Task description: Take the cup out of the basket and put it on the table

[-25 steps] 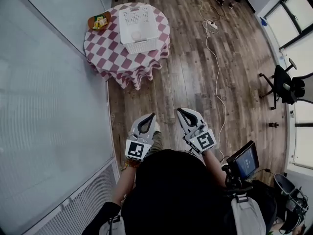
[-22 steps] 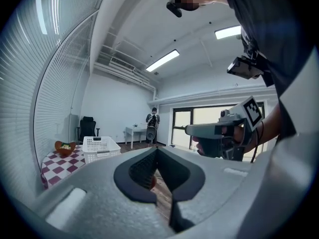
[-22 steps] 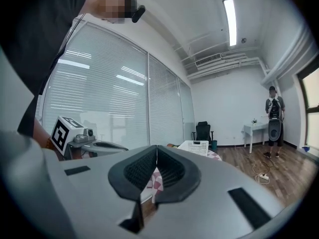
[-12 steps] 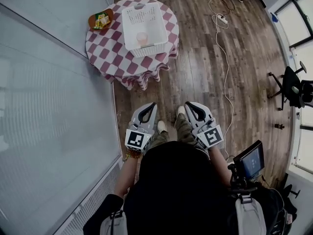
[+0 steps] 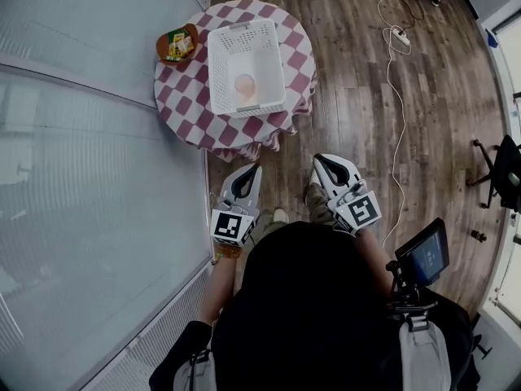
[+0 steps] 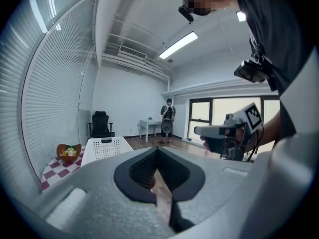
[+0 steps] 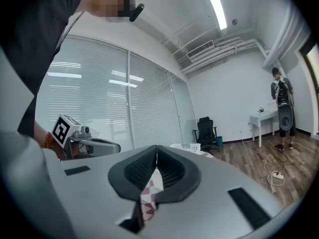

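A round table with a red-and-white checked cloth (image 5: 191,108) stands ahead of me by the glass wall. On it sits a white perforated basket (image 5: 247,47), also visible in the left gripper view (image 6: 104,147). A pale pinkish cup (image 5: 245,85) lies inside the basket near its front wall. My left gripper (image 5: 251,169) and right gripper (image 5: 318,160) hang side by side over the wooden floor, short of the table. Both are shut with nothing between the jaws, as their own views show (image 6: 157,149) (image 7: 156,147).
A brown bowl of snack packets (image 5: 177,42) sits on the table's left edge. A white cable with a power strip (image 5: 399,35) runs across the floor at right. A black office chair (image 5: 505,165) stands far right. A person (image 6: 168,118) stands beside a distant white desk.
The table and basket have come closer and lower in the head view as I walk toward them. Both grippers stay shut and held in front of me.
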A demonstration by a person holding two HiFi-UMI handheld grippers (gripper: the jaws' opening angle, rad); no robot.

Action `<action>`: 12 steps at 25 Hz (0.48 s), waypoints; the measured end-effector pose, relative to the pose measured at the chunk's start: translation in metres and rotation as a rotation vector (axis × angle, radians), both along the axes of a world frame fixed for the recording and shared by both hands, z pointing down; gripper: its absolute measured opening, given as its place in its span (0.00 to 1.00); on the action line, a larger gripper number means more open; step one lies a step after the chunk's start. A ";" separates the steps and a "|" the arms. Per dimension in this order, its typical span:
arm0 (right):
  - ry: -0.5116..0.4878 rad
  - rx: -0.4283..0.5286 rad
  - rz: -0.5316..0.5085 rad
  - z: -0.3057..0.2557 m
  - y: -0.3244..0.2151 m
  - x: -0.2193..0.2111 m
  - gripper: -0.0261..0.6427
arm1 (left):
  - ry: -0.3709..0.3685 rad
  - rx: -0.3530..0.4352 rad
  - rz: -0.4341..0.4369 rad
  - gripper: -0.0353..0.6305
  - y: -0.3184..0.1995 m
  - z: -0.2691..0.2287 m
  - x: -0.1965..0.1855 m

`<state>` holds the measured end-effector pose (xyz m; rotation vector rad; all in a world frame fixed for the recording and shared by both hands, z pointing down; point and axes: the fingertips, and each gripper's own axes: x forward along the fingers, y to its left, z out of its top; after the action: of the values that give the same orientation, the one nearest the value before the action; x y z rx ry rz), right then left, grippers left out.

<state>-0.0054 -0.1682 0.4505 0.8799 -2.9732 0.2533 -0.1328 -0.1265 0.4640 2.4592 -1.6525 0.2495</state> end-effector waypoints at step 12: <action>0.026 -0.049 0.084 0.021 -0.151 0.091 0.06 | -0.345 -0.276 -0.060 0.06 -0.167 0.034 -0.057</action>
<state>0.0856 -0.3189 0.4720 0.9965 -2.8965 0.3131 -0.1893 -0.2938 0.4982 2.2472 -1.6756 0.8732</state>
